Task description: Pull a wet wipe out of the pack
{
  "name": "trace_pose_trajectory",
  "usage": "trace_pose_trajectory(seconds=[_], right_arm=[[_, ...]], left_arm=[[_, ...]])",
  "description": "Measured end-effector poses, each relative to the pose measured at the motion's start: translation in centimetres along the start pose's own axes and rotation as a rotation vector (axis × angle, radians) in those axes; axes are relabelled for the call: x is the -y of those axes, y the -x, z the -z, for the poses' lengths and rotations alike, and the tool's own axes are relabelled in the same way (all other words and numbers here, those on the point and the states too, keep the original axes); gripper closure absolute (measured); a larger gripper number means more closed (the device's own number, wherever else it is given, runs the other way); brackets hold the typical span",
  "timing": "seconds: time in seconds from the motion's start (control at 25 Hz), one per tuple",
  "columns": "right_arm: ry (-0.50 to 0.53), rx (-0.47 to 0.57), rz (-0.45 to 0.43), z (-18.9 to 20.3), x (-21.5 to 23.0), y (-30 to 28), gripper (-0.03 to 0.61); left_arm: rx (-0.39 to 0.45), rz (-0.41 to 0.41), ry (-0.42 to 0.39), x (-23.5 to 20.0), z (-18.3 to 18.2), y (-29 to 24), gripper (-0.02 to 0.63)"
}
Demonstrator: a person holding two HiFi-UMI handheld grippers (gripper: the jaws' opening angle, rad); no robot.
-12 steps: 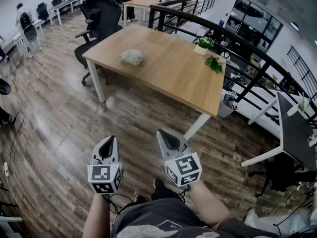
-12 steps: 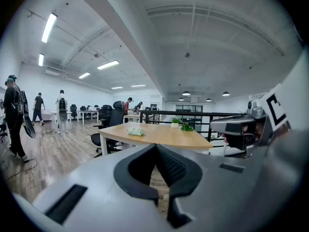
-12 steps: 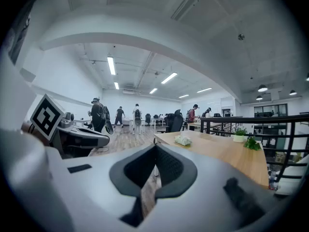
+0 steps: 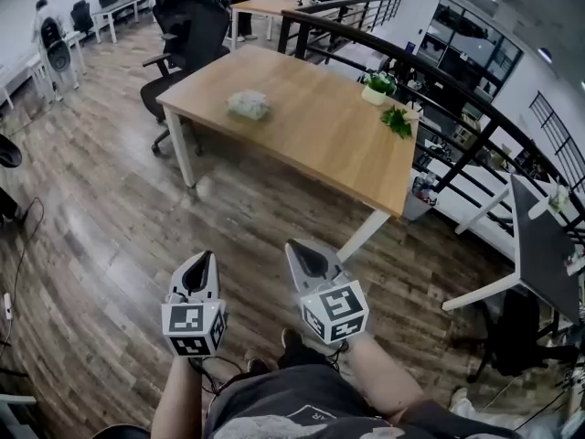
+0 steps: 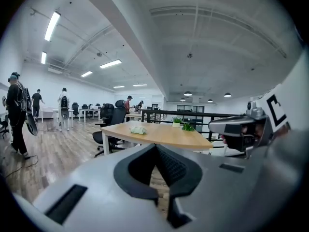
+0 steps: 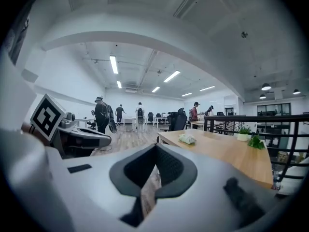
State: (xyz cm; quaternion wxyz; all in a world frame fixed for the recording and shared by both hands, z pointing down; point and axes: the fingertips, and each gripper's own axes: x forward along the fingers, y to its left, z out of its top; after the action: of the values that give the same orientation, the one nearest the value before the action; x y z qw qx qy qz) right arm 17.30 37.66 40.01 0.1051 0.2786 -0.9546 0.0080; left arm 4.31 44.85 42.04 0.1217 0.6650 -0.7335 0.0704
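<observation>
Wood-plank flooring (image 4: 101, 218) stretches across an open office, and a light wooden counter (image 4: 311, 131) on white legs stands ahead of the person. The pack of wet wipes (image 4: 248, 104) lies on the counter's far left part, a pale, crumpled-looking bundle well apart from the other things on the top. Toward the far right edge stand a small potted plant (image 4: 376, 85) in a white pot and, near it, a loose green sprig (image 4: 397, 120). A black office chair (image 4: 187, 35) sits by the counter's far left corner, and a dark railing (image 6: 260, 117) runs behind its right side. People (image 6: 101, 114) stand far back in the room.

Both tools hang low over the floor, side by side and well short of the counter and the pack. The left hand-held gripper (image 4: 205, 258) has its jaws closed together with nothing between them; past the meeting tips its own view shows the counter and the pack in the distance. The right hand-held gripper (image 4: 293, 246) is likewise closed and empty, aimed toward the counter.
</observation>
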Motion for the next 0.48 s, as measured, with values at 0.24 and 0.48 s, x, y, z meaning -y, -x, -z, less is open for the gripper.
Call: trace_pose_trajectory(seconds=[0.24,0.48], right_arm=[[-0.078,0.038,-0.024,0.2,-0.8,0.7,0.554],[-0.076,0.027,0.007,1.1,-0.2,0.8,0.552]], left_arm=[[-0.004,0.002,0.039,-0.3,1.1,2.4,0.598],[-0.001,0.036,0.065,-0.5,1.7,2.2,0.598]])
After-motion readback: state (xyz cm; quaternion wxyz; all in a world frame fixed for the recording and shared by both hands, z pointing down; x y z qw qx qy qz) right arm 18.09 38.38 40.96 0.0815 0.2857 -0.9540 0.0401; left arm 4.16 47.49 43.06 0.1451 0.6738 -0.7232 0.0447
